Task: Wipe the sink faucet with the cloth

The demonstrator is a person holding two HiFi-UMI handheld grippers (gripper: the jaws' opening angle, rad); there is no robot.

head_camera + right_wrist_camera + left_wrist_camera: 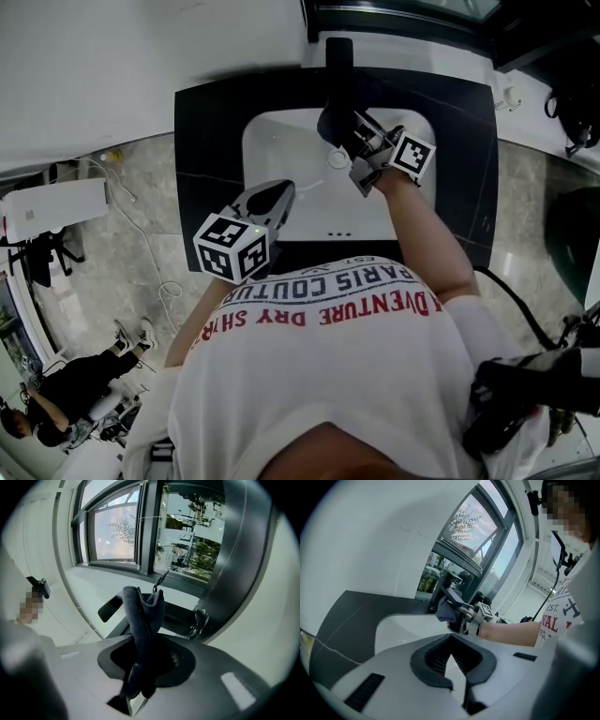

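The right gripper [352,141] has its fingers closed on the dark cloth [140,616], which stands up in a bunched fold between them. In the head view the cloth [333,127] sits against the lower part of the black faucet [338,66], above the back of the white sink [262,141] set into the dark surface [206,141]. The left gripper [267,199] hangs over the front left of the sink, well apart from the faucet, its fingers together on nothing.

The wipe looks to be under way at the faucet's base. Nothing shows how much has been cleaned, so the upper neck and the rest likely remain.
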